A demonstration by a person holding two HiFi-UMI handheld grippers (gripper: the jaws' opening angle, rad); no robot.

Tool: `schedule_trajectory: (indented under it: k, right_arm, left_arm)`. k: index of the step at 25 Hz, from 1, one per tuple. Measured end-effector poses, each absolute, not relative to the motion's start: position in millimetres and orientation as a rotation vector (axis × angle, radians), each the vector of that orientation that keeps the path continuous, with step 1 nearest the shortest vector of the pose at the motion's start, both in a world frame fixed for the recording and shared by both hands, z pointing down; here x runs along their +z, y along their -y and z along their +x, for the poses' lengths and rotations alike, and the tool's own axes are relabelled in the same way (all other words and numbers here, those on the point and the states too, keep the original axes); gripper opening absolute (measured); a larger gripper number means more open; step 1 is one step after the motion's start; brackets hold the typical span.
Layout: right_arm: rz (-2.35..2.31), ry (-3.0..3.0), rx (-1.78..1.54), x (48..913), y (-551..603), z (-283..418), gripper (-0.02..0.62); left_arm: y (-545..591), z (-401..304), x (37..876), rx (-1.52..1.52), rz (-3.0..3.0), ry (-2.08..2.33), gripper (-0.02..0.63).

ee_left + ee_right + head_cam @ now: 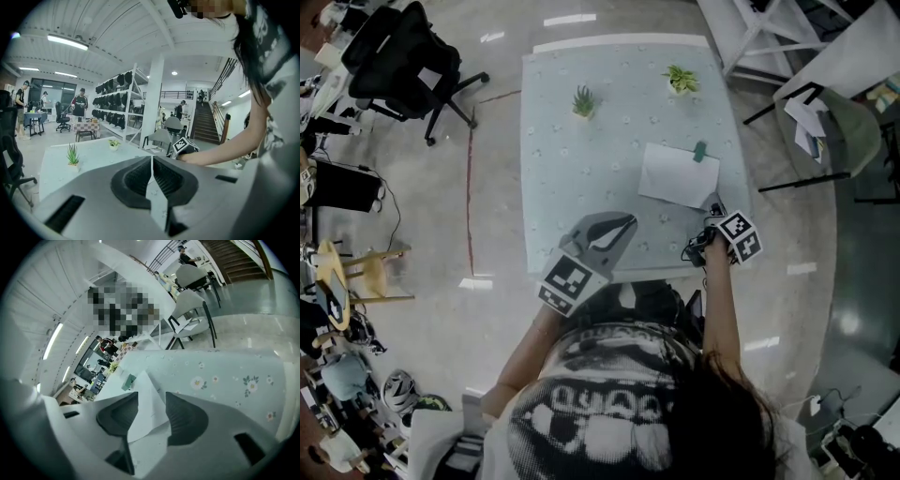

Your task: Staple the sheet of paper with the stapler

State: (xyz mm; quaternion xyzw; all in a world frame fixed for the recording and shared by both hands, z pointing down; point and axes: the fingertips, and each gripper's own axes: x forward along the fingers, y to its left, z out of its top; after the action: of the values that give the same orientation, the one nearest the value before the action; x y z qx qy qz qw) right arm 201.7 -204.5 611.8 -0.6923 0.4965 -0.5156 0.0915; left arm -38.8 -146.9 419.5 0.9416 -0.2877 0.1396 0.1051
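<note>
The stapler point(700, 151) is lying untouched at the sheet of paper's point(678, 175) far edge (pressing likely pending), the right gripper point(152, 395) gaping around its near corner, the left gripper point(152, 161) resting closed, empty.

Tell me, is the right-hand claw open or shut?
Open. On the right gripper, the two dark pads stand apart, with a corner of the sheet of paper between them, unclamped.

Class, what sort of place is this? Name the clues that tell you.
Probably a large open-plan workspace or lab: tall storage shelves, a staircase to an upper level, and a swivel office chair on the polished floor.
</note>
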Motion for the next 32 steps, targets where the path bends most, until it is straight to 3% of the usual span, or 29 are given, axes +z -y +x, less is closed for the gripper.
schedule_trajectory:
  k: [7,17,20,26,32]
  right_arm:
    - [-2.078,-1.729,-1.475,595,205,192,0.146]
    - [-1.993,-2.418,-1.211,553,249,175,0.003]
    - [-1.936,-2.664,-1.098,545,269,173,0.005]
    - [-1.605,-3.366,-0.761,550,302,157,0.005]
    - [-0.888,-4.036,-0.278,573,311,143,0.005]
  left_arm:
    - [148,-30,419,0.382,2.787,0.829,0.012]
    - [169,-7,417,0.298,2.775,0.862,0.012]
    - [176,1,418,0.289,2.771,0.88,0.012]
    - [187,16,425,0.282,2.734,0.942,0.012]
    - [196,27,431,0.286,2.689,1.022,0.012]
